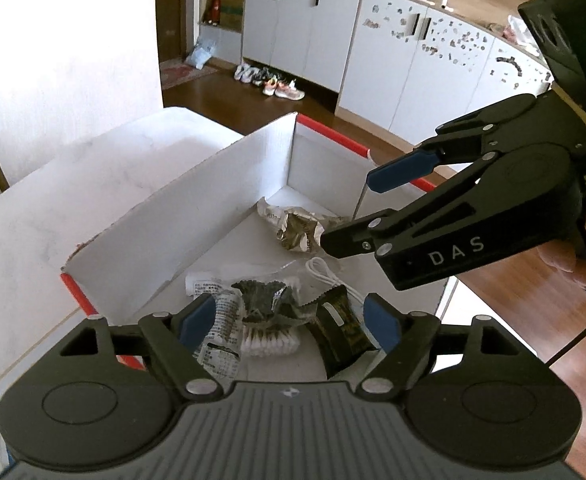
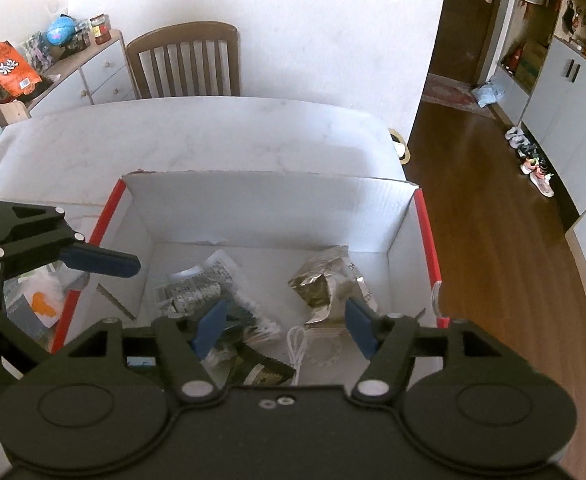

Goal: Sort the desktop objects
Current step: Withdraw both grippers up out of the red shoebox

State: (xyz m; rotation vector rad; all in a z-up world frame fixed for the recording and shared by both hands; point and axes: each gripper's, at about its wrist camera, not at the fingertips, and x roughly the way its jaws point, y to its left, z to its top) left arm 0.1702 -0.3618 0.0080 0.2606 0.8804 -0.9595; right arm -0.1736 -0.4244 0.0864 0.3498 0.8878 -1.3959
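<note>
A white cardboard box (image 1: 197, 216) with red edges stands on the pale table (image 1: 33, 216). Inside lie a crumpled foil wrapper (image 1: 297, 228), a bag of cotton swabs (image 1: 269, 344), a dark snack packet (image 1: 341, 328), a printed plastic packet (image 1: 223, 332) and a coiled white cable (image 1: 325, 274). My left gripper (image 1: 289, 320) hovers open above the swabs and packets, holding nothing. From the right, my right gripper (image 1: 349, 211) reaches over the box, open and empty. In the right wrist view it (image 2: 285, 328) hangs above the cable (image 2: 297, 344), near the foil wrapper (image 2: 325, 280). A left gripper finger (image 2: 105, 262) pokes in over the box's left wall.
A clear bag with an orange piece (image 2: 41, 300) lies on the table left of the box (image 2: 253, 208). A wooden chair (image 2: 185, 64) stands at the table's far side. Wood floor (image 2: 493, 240) drops away right of the table edge, with shoes (image 2: 533, 160) by white cabinets.
</note>
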